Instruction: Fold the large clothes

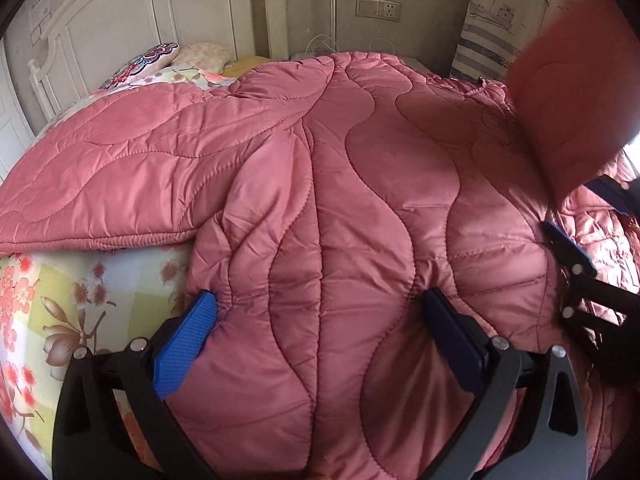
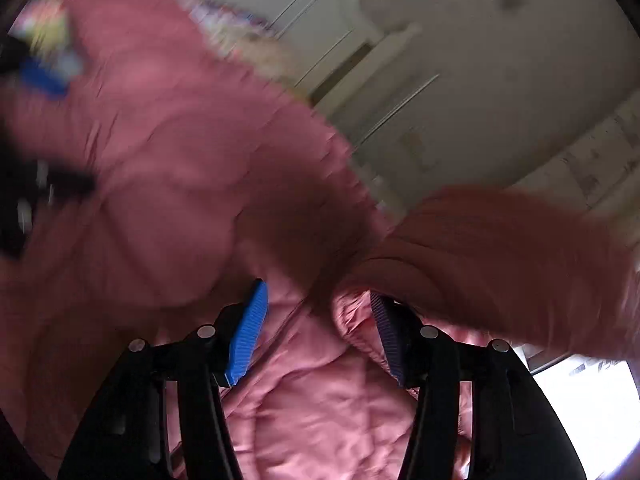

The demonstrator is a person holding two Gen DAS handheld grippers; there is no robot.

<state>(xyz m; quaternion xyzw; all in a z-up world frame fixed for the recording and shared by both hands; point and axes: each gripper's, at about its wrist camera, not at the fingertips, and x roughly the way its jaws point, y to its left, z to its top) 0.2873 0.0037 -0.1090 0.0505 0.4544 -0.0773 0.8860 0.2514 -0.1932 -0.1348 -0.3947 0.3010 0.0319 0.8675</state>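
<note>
A large pink quilted jacket (image 1: 340, 184) lies spread over the bed, one sleeve stretched out to the left. My left gripper (image 1: 320, 316) stands open, its wide-set tips pushed down into the jacket's near hem, and padding bulges between them. At the right edge my right gripper (image 1: 588, 216) hovers over the jacket's right side, under a blurred pink sleeve (image 1: 572, 100) in the air. In the blurred right wrist view the right gripper (image 2: 316, 336) is open. A gathered cuff (image 2: 352, 332) rests against its right pad only. The sleeve (image 2: 500, 260) trails up and to the right.
The bed carries a floral sheet (image 1: 60, 292), bare at the near left. Pillows (image 1: 160, 60) lie by the white headboard (image 1: 132, 12). A wall with a socket plate (image 1: 378, 8) and a striped curtain (image 1: 492, 28) stand behind the bed.
</note>
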